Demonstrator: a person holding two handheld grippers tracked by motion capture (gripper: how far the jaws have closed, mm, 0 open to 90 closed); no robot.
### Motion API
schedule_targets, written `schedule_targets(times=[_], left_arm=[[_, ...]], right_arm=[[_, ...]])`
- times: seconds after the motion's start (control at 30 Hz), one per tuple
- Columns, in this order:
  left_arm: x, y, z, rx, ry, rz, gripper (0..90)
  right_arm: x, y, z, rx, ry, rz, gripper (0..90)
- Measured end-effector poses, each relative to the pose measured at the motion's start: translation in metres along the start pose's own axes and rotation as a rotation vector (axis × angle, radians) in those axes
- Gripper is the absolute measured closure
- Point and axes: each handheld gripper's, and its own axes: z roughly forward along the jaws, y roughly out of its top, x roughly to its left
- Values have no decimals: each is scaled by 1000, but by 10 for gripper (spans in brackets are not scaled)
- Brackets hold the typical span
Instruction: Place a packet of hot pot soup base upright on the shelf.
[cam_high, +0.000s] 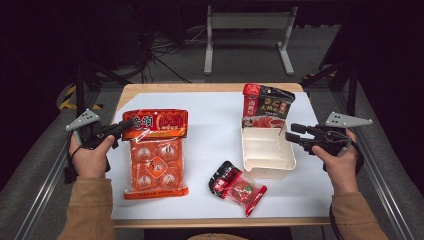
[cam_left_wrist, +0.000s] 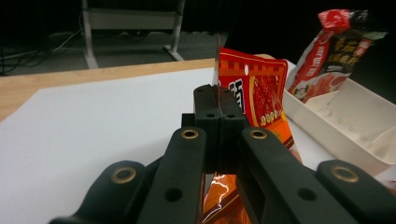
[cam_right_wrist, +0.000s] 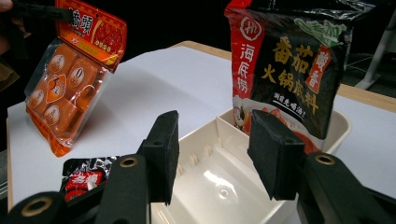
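Two handheld grippers over a white sheet (cam_high: 210, 135) on a wooden table (cam_high: 150, 89). Left gripper (cam_high: 126, 125), at the left side of the high view: jaws pressed together, pinching the top left corner of an orange packet (cam_high: 155, 152); thin edge of the packet clamped between the black pads in the left gripper view (cam_left_wrist: 252, 93). Orange packet: red header strip with printed characters, clear lower part with several round orange pieces; upper end raised off the sheet, lower end hanging toward it, as in the right gripper view (cam_right_wrist: 74, 74). Right gripper (cam_high: 293, 132), at the right side of the high view: jaws spread partway, nothing between the pads, tips beside the right rim of a cream tray (cam_high: 267, 150); same jaws above the tray's near compartment in the right gripper view (cam_right_wrist: 215, 154). Cream tray: rectangular, divided by an inner wall, on the right half of the sheet. Red and black pouch (cam_high: 265, 105): upright in the far compartment of the tray, leaning on its far wall; large printed characters across its front (cam_right_wrist: 285, 65). Small red and black packet (cam_high: 237, 187): flat on the sheet, near the front left corner of the tray, well apart from both grippers. Metal frame (cam_high: 247, 22) on the dark floor beyond the table.
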Motion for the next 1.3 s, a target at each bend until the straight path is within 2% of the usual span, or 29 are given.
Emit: schedule_targets(times=[0.1, 0.33, 0.43, 0.53, 0.57, 0.63, 0.77, 0.93, 1.3], left_arm=[[-7, 3, -3, -23, -21, 1, 900], [-25, 13, -11, -75, -62, 74, 900], [-32, 16, -13, -87, -66, 99, 900], [-37, 18, -15, -94, -76, 115, 900], [-41, 20, -17, -100, -95, 121, 900], [-44, 22, -18, -109, -106, 131, 900], [-51, 24, -19, -110, -116, 142, 900], [-63, 29, -20, -133, -152, 157, 900], [-88, 39, -27, -137, -208, 216, 900]], right_arm=[[2, 1, 1, -1, 4, -4, 535], [2, 1, 2, 3, 2, -1, 536], [3, 2, 2, 0, -1, -3, 537], [3, 2, 2, 2, -3, -2, 537], [3, 3, 3, 2, -1, -3, 537], [4, 4, 3, -1, 2, -7, 537], [7, 6, 3, -7, 5, -12, 537], [12, 10, 7, -7, 18, -22, 526], [21, 19, 21, -19, 67, -41, 521]])
